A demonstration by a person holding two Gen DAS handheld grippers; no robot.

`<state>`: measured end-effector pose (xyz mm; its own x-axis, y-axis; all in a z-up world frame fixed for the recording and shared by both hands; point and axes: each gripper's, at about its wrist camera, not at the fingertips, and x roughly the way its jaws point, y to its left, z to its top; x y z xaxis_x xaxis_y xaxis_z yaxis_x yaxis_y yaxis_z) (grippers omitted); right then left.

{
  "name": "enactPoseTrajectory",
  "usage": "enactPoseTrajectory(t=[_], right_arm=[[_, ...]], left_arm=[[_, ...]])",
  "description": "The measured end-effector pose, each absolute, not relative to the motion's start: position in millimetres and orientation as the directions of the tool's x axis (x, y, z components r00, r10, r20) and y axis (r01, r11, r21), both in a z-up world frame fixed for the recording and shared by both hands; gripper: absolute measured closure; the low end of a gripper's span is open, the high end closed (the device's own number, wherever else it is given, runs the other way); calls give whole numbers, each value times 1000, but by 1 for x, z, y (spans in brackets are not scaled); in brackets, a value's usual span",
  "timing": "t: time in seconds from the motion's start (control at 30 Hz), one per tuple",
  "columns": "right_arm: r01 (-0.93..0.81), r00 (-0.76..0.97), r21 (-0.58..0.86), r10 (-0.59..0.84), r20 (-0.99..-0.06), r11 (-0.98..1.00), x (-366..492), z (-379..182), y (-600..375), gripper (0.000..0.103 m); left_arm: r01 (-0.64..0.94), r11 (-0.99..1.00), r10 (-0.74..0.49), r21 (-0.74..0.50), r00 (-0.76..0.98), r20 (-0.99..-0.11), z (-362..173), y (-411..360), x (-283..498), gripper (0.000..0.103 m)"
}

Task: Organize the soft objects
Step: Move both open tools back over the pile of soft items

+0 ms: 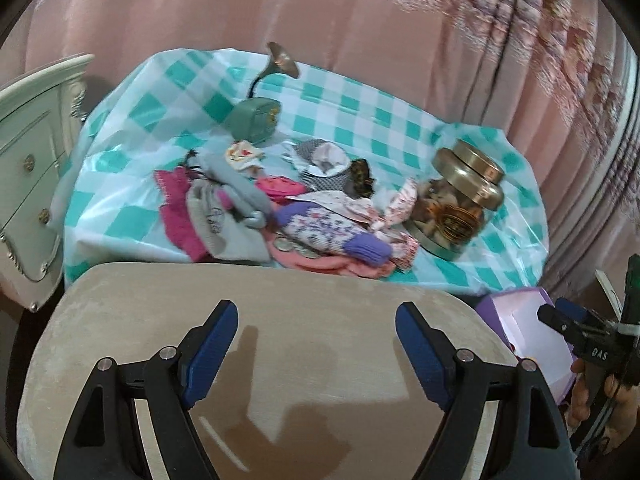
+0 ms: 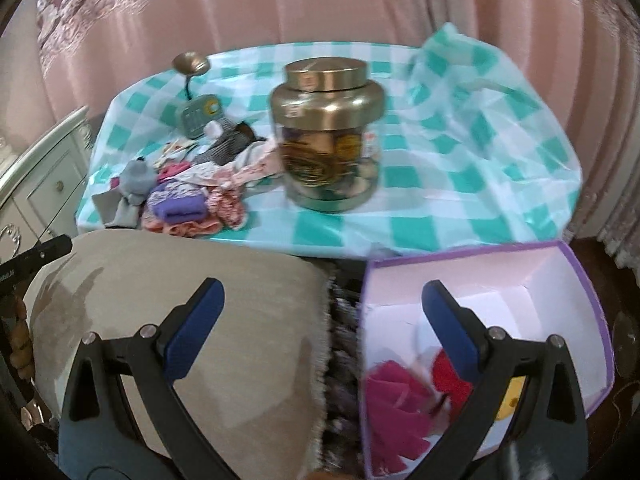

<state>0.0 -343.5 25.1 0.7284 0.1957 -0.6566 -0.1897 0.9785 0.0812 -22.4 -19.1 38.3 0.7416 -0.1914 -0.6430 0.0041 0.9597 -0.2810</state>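
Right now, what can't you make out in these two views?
- Box contents: right wrist view, part hidden by right hand-held gripper, blurred.
- Jar contents: blurred behind glass.
- Sock pile: lower items covered by upper ones.
- Box in left wrist view: mostly hidden behind cushion.

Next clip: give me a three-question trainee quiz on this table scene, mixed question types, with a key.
1. True or false: the left tongs hold a sock.
2. Which stands to the right of the pile of soft items on the checked tablecloth? A) gold-lidded jar B) kettle C) book
3. Fill in: the purple-edged box below the right tongs already holds pink and ____ fabric pieces.

Key: 1 false, both tongs are open and empty; 2 A; 3 red.
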Motion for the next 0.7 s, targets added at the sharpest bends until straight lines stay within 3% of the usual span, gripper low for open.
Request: enactPoseTrajectory(t=[0.53,0.7], right_arm=[[-367,707,5,282,-649,930,50,32,-245,3],[-402,698,-21,292,-654,915,63,29,-220,3]], left_arm=[[-63,930,-197,-361,745,-637,41,22,6,21],[-88,926,-177,-368,759,-626,48,34,27,27]])
